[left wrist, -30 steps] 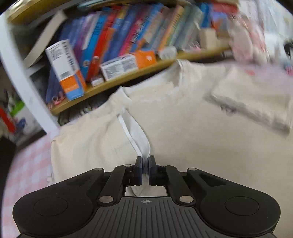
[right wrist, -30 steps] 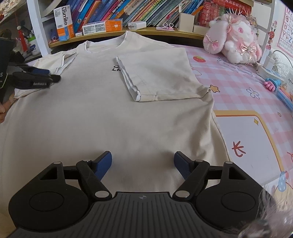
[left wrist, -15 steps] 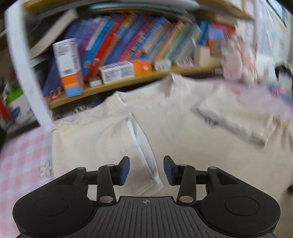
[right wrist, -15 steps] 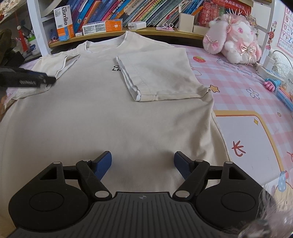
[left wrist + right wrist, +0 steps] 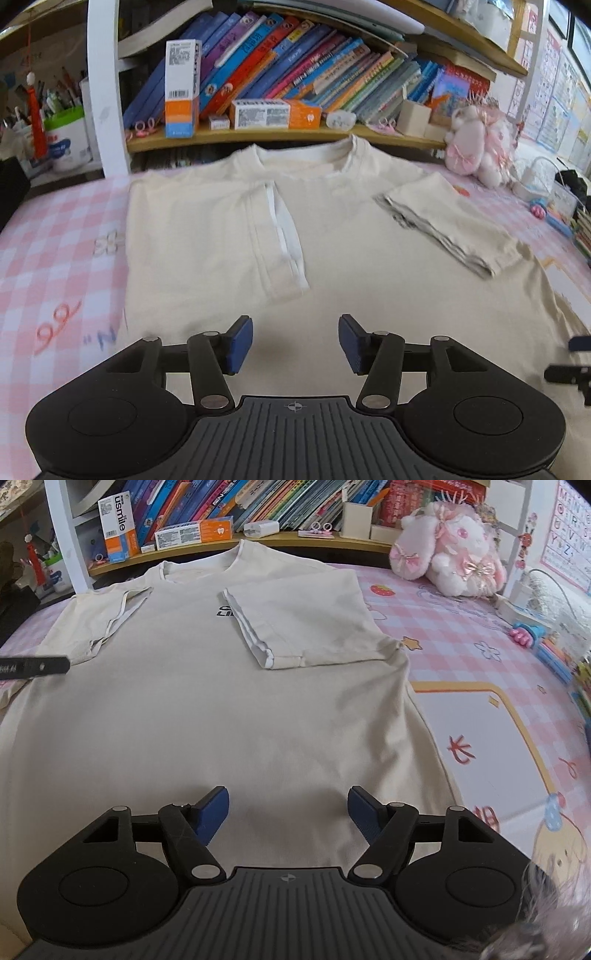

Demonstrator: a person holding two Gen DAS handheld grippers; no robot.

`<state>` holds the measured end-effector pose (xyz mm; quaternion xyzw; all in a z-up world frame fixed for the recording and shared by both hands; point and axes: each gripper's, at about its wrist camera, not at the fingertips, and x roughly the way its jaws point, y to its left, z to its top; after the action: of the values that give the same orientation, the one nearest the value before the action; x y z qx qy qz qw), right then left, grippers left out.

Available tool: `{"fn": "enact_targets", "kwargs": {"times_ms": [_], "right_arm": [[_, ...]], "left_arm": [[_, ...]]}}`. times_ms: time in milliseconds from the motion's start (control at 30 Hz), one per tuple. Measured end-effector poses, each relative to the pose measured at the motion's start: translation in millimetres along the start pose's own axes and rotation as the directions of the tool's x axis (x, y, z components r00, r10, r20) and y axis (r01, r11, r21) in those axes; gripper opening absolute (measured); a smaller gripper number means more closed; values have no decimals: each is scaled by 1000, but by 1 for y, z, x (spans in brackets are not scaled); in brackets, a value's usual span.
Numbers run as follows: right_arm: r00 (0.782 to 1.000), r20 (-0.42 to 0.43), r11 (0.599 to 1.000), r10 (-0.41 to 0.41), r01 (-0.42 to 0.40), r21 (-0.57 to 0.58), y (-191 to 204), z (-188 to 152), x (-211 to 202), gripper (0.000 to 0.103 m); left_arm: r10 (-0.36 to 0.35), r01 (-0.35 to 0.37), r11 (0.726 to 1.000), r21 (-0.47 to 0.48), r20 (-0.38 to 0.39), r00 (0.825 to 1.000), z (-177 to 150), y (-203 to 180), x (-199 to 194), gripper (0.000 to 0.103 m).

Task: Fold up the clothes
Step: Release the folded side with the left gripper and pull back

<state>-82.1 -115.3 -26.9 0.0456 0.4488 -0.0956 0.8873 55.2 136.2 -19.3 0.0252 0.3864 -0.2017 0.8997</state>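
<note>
1. A pink checked table cover (image 5: 55,236) is seen at far left, with the cream T-shirt (image 5: 207,709) spread flat over it, collar toward the bookshelf (image 5: 280,134).
2. The left sleeve (image 5: 221,236) lies folded inward onto the chest, released, just ahead of the left gripper (image 5: 295,341), whose jaws have just been opening; nothing is held between them.
3. The shirt's long axis runs from collar to hem, away from both tools.
4. The right sleeve (image 5: 306,624) is already folded in.
5. The right gripper (image 5: 288,814) hovers unclenched and empty over the lower body; its jaws have just been closing slightly.
6. The hem is judged nearest both grippers, so a lengthwise fold likely follows.
</note>
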Motion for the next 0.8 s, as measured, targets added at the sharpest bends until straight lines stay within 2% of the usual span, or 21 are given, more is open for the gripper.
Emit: {"fn": "enact_targets", "kwargs": {"times_ms": [67,200,333,467,533,800], "right_arm": [[1000,6,1000,-2,2,4,-1,-4,-6,70],[1000,26,1000,8,-8,7,-4,-11,-19,70],[997,62,999,34,-34,-6,-11,-15,-31,70],[994,85,998,64,-62,-24,-22,-25,-45,71],[993,89,997,74,-72,-26,-30,-32,-53,71],[987,113,991,117,-109,-71,-60,-69,-81,72]], "left_arm": [[8,-8,1000,1,-4,1000,-7,-5,-9,52],[34,-34,999,-16,9,999,-22,-18,-32,63],[66,-66,997,-34,2,998,-41,-39,-48,64],[109,-110,990,-83,-19,994,-60,-65,-65,66],[117,-118,990,-81,-5,993,-68,-79,-75,72],[209,-207,976,-74,24,978,-98,-138,-109,80]]}}
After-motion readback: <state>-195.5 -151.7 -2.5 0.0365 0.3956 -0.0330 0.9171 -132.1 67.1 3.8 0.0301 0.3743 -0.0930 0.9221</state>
